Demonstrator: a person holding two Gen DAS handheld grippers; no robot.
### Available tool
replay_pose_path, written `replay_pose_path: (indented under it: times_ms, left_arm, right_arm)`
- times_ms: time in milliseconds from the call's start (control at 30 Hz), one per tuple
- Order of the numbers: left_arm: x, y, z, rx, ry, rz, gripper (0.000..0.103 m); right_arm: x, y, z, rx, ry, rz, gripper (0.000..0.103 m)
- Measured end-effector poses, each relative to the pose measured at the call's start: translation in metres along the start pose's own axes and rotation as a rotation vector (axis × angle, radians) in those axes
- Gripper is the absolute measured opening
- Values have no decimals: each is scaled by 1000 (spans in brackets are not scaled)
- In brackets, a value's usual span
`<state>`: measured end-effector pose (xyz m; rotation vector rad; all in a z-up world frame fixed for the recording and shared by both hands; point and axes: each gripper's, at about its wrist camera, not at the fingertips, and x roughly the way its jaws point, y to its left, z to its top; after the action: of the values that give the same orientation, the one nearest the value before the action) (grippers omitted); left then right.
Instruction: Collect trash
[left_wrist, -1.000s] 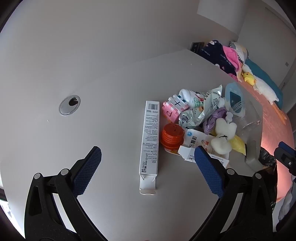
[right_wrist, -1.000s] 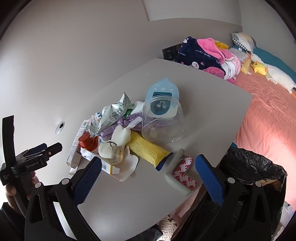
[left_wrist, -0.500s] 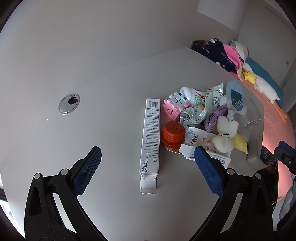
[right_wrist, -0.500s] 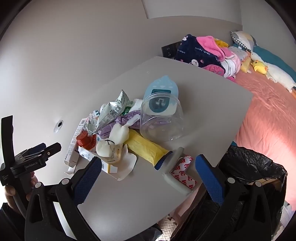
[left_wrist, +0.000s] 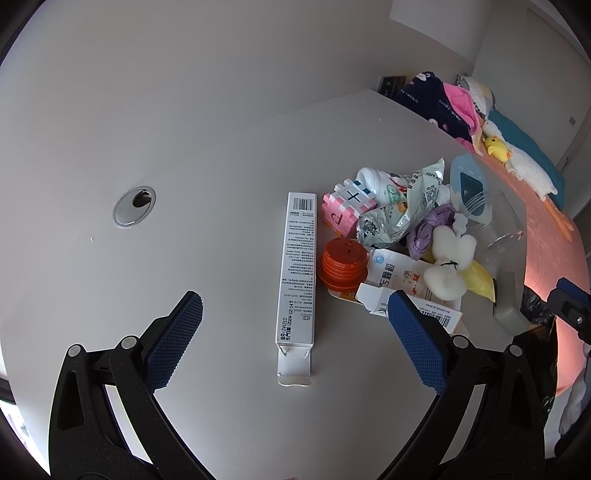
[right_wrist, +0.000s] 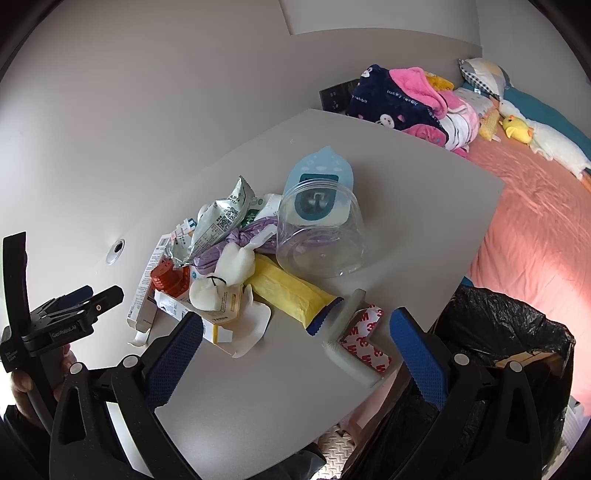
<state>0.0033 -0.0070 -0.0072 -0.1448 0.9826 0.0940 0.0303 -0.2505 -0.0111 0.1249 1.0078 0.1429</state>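
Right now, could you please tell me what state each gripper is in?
Left gripper: open, holding nothing, above the long white box.
Right gripper: open, holding nothing, near the black trash bag.

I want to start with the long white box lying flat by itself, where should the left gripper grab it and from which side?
Grip the long white box across its narrow width near the middle, coming straight down from above with the open left gripper. It lies flat with its length along the gripper's view, so the fingers would straddle its long edges. The left edge is free; the orange cap crowds the right edge, so probably stay toward the near end.
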Motion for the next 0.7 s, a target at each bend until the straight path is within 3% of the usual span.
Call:
replay_pose_path:
  times_ms: [700]
  left_arm:
    - [1, -3, 0, 14, 5, 1, 97]
  right_arm:
    - [1, -1, -1, 2, 2, 0, 101]
